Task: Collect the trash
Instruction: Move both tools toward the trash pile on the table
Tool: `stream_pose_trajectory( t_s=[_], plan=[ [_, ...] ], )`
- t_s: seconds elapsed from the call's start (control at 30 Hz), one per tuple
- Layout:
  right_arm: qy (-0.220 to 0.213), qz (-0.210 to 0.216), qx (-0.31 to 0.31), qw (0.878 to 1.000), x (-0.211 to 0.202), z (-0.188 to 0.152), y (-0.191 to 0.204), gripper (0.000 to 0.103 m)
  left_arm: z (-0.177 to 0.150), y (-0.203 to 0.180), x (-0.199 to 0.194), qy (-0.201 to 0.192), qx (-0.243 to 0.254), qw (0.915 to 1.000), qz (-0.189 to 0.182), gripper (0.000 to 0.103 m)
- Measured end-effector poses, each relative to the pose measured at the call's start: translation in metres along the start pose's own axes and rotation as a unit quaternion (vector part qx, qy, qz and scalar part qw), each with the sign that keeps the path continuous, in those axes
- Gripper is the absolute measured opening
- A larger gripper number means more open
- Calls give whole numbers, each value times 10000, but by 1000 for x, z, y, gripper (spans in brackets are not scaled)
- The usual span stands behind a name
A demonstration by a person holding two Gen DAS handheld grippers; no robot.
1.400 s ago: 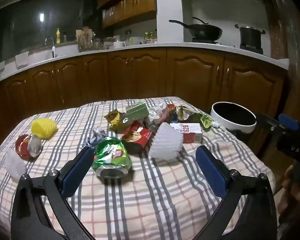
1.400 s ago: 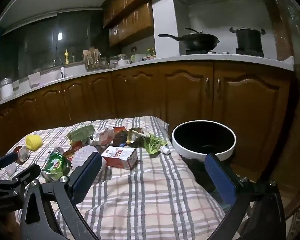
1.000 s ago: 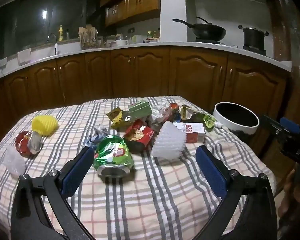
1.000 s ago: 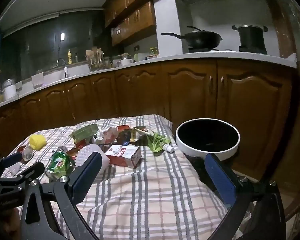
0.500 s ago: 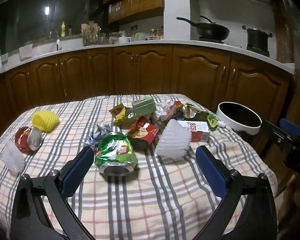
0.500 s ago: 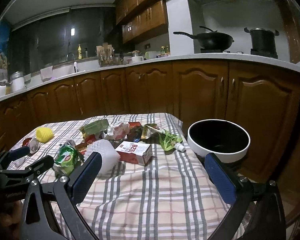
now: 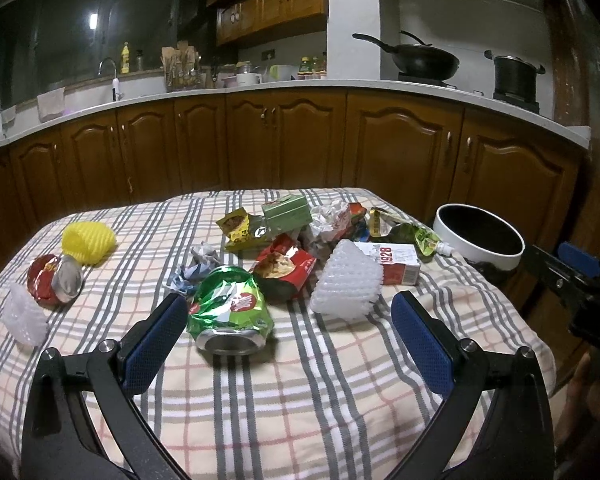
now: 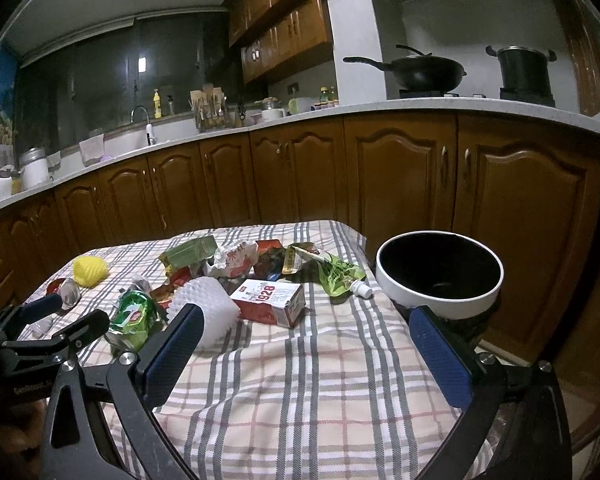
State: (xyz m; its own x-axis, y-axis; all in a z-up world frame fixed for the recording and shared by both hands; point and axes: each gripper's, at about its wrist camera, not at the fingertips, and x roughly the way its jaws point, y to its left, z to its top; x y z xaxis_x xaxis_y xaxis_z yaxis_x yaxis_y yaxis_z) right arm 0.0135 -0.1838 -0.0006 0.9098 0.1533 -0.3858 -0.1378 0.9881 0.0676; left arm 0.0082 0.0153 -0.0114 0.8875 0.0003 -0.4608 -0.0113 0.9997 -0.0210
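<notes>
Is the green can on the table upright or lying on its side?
On its side. The green can is crushed and lies on the checked tablecloth, its round end facing the left wrist camera.

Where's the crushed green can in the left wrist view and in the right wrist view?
Left wrist: the crushed green can lies low and left of centre, just beside the left finger.
Right wrist: the can sits at lower left, behind that gripper's left finger.
Shared landmark: the white foam net, immediately right of the can in both views.

Black wok; pot; wooden cabinets.
</notes>
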Motion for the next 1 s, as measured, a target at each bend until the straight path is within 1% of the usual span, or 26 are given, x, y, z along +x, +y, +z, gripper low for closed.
stream_pose_trajectory(
  t_s=[0.57, 0.8, 1.0],
  plan=[
    [23, 19, -9, 10000, 1, -2, 2, 103, 2, -5, 4, 34, -11, 10000, -3, 103],
    [139, 84, 55, 9999, 10, -3, 1, 103, 1, -7, 8, 96, -26, 9999, -48, 103],
    [298, 184, 209, 9992, 21, 0, -10, 103, 5, -7, 21, 262, -53, 9995, -153, 103]
  ],
)
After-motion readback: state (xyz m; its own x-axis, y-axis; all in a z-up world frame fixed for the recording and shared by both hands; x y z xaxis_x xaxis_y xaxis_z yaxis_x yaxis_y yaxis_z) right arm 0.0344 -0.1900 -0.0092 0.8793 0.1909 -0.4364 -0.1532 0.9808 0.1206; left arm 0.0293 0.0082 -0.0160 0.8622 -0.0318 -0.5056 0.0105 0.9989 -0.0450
